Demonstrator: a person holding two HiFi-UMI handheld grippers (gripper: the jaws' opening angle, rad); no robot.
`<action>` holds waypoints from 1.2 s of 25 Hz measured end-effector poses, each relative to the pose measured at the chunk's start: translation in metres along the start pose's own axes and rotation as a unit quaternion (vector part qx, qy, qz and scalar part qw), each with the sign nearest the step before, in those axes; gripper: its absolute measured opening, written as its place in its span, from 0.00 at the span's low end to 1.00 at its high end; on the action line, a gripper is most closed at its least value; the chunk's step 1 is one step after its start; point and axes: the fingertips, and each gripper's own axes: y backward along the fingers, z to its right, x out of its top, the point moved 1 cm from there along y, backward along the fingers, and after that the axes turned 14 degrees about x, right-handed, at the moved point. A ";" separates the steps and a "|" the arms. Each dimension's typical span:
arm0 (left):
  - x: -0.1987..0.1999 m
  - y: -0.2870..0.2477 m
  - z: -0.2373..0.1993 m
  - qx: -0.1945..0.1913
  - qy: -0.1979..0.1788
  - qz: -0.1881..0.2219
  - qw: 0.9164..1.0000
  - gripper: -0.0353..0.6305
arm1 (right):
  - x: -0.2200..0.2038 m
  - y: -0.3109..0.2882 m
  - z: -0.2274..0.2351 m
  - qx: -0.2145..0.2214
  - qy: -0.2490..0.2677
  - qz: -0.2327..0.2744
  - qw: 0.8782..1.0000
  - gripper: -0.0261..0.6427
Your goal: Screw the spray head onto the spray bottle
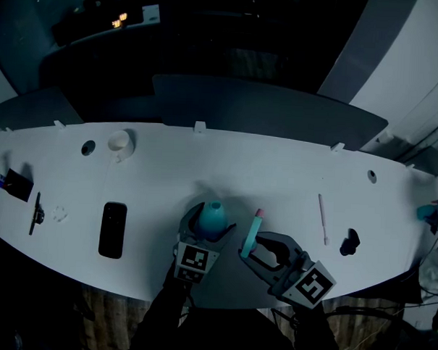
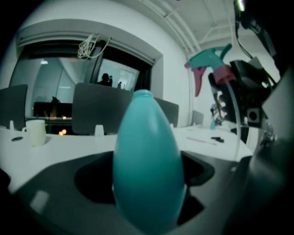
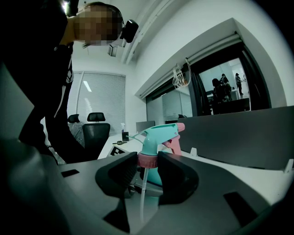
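Spray bottle [image 1: 213, 215] sits upright at the near middle of the worktop [image 1: 291, 174], my left tool [image 1: 209, 225] clamped wide round its belly and its neck bare. Just to the right, my right tool [image 1: 251, 246] pinches the spray head [image 1: 254, 230] by its pink collar, the dip tube hanging below, apart from the bottle. I judge this the lining-up step. Next I must guide the tube into the neck and seat the collar squarely before twisting.

Centre front: spray bottle [image 1: 212, 218] left of spray head [image 1: 252, 236]; phone [image 1: 113, 230] further left on table [image 1: 277, 173]; cup [image 1: 120, 142] behind phone.
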 end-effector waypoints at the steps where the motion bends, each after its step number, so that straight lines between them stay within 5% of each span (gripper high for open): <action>1: -0.003 0.000 0.001 -0.005 -0.002 -0.010 1.000 0.69 | 0.000 0.000 0.000 0.000 0.000 0.000 1.000 0.26; 8: -0.013 0.005 0.006 -0.016 -0.016 -0.041 0.999 0.69 | -0.001 0.004 0.000 -0.005 -0.003 -0.001 1.000 0.26; 20: -0.031 0.017 0.025 -0.040 -0.123 -0.085 0.988 0.69 | 0.002 0.004 -0.004 -0.001 0.004 0.013 1.000 0.26; 30: -0.034 0.022 0.020 -0.049 -0.082 -0.088 0.992 0.69 | 0.002 0.004 -0.007 0.000 0.005 0.015 1.000 0.26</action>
